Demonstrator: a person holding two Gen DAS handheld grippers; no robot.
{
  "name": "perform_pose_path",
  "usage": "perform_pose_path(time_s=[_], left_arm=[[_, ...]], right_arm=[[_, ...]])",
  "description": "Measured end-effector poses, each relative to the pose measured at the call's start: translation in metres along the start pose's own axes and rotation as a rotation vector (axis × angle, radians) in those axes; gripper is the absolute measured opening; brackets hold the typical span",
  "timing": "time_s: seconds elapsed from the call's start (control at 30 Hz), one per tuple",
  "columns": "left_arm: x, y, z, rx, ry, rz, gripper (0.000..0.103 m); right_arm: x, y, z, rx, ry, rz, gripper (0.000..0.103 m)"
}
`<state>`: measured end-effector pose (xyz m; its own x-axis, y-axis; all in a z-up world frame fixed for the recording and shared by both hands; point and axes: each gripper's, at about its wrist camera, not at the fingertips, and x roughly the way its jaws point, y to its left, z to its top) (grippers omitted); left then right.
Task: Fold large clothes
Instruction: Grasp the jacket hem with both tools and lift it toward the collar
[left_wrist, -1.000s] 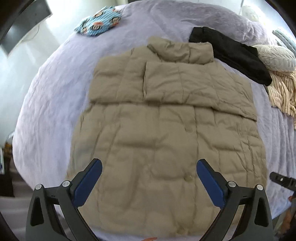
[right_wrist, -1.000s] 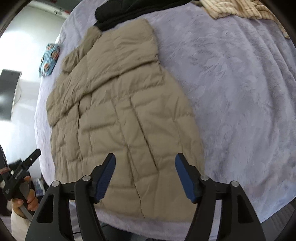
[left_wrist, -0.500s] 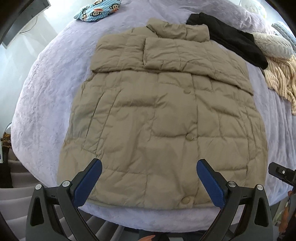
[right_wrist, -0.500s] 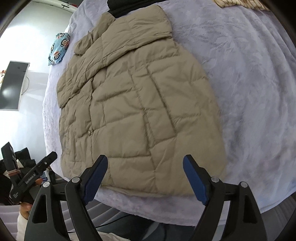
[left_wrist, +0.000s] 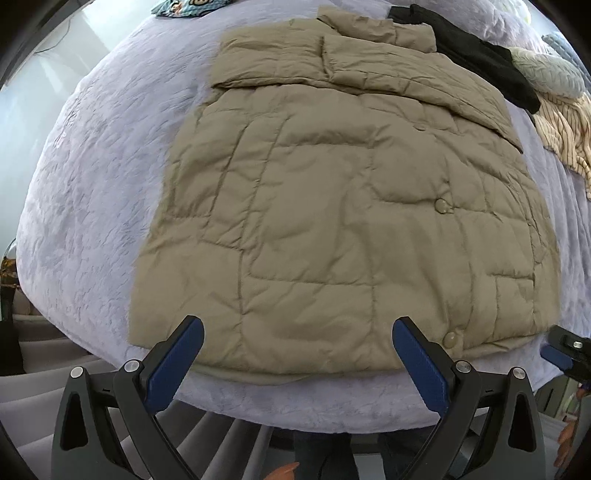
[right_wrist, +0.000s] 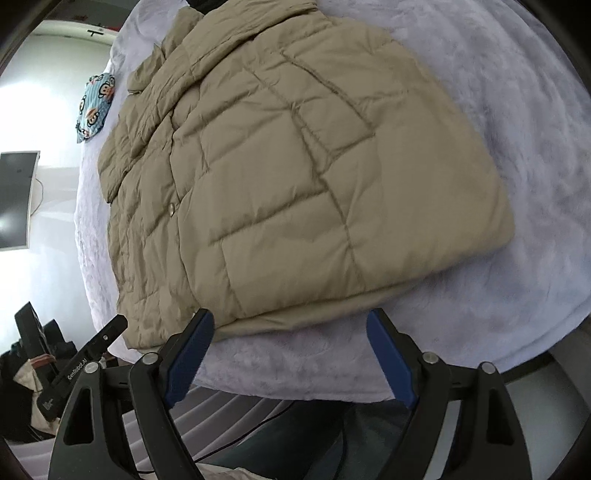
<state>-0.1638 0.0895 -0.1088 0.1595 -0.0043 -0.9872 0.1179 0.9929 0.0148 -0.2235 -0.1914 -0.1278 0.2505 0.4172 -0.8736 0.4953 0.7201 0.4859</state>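
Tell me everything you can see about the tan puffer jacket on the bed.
The tan puffer jacket is quilted, matte, slightly wrinkled fabric. It lies flat, front up, on the lavender blanket, snap buttons down the front, collar at the far end. Both sleeves are folded across the chest. Its hem lies along the near bed edge. A black garment lies against the collar end. Neither gripper touches it.

- You get soft, even daylight; it comes from the bright, washed-out wall (right_wrist: 51, 92) on the left of both views.
- You see only faint shadows in the quilted folds of the tan jacket (left_wrist: 351, 221).
- The fisheye bends the lavender bedspread (left_wrist: 92, 184) into a dome, with dark corners.
- The centre stays sharp; the jacket's near hem and the frame edges smear slightly.
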Motion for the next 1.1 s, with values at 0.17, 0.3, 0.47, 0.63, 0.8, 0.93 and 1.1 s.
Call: perform_pose_path(time_s=[0.17, 0.3, 0.47, 0.63, 0.8, 0.93, 1.1], left_arm=[[0.001, 0.013, -0.006, -0.003, 0.001, -0.024, 0.102], [0.01, 0.03, -0.011, -0.041, 0.02, -0.059, 0.102], [0.026, 0.066, -0.023, -0.128, 0.054, -0.109, 0.102], [0.044, 0.1, -0.037, -0.296, 0.096, -0.352, 0.102], [0.063, 0.108, -0.046, -0.394, 0.129, -0.498, 0.102], [0.074, 0.094, -0.039, -0.394, 0.13, -0.526, 0.102], [0.078, 0.085, -0.021, -0.405, 0.108, -0.545, 0.102]], right_arm=[[0.004, 0.0, -0.003, 0.038, -0.017, 0.007, 0.103], [0.007, -0.008, -0.006, 0.082, 0.005, 0.024, 0.103], [0.013, -0.032, -0.009, 0.188, 0.043, 0.063, 0.103], [0.012, -0.062, -0.013, 0.34, 0.009, 0.187, 0.103], [0.016, -0.083, -0.013, 0.438, -0.028, 0.28, 0.103], [0.024, -0.09, -0.012, 0.498, -0.04, 0.346, 0.103], [0.034, -0.097, 0.0, 0.549, -0.046, 0.387, 0.103]])
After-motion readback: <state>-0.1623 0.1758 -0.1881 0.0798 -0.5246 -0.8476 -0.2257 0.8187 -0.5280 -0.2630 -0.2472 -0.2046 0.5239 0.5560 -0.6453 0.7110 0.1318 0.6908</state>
